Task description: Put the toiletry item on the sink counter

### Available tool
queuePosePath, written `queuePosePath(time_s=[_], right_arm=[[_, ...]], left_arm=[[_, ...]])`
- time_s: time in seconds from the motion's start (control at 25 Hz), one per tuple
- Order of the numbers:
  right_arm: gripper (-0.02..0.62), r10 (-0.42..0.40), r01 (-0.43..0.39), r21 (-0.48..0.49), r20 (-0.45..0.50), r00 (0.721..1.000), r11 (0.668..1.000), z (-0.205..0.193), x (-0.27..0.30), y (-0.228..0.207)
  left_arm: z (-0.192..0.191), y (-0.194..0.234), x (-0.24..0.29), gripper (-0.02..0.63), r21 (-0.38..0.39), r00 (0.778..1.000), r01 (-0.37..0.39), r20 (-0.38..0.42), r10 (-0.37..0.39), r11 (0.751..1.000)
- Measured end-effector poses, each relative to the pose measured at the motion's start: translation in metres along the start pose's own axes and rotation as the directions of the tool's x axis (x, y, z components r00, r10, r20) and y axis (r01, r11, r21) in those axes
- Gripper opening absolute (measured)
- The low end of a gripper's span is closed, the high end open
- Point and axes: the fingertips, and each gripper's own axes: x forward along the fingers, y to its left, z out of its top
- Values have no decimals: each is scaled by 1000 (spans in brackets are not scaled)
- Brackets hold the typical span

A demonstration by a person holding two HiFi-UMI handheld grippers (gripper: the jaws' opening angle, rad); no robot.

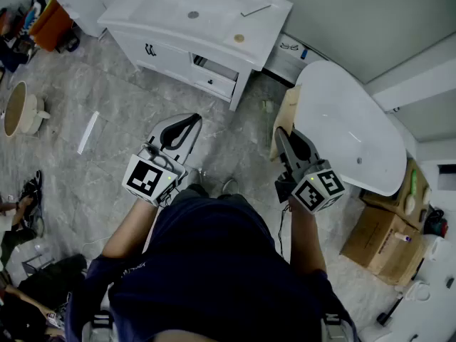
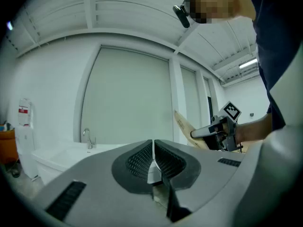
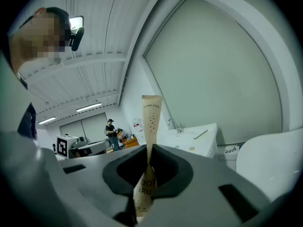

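Note:
In the right gripper view, my right gripper (image 3: pixel 147 162) is shut on a cream toiletry tube (image 3: pixel 151 115), whose crimped end sticks up past the jaws. In the head view this gripper (image 1: pixel 281 134) hovers over the floor with the tube (image 1: pixel 286 112) pointing toward the white sink counter (image 1: pixel 164 9), still a good way short of it. My left gripper (image 1: pixel 194 120) is shut with nothing in it, level with the right one. Its own view shows the left gripper (image 2: pixel 153 157) with ribbed pads pressed together, and the faucet (image 2: pixel 87 137) ahead of it.
A thin stick (image 1: pixel 255 10) and a small round disc (image 1: pixel 239 38) lie on the counter, and a drawer (image 1: pixel 214 71) below stands slightly open. A white oval tub (image 1: pixel 349 127) sits right of the right gripper, with cardboard boxes (image 1: pixel 388 234) beyond. A round basin (image 1: pixel 18 109) is at the far left.

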Motion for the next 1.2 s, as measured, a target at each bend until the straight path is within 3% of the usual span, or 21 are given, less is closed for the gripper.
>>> queuePosePath(time_s=[0.68, 1.2], right_arm=[[31, -4, 4, -4, -3, 1000, 1000, -1, 18, -3], [31, 16, -16, -10, -1, 1000, 1000, 6, 13, -21]], left_arm=[[-10, 11, 9, 37, 2, 1000, 24, -14, -24, 1000], [-11, -1, 23, 37, 5, 999, -5, -37, 6, 1000]])
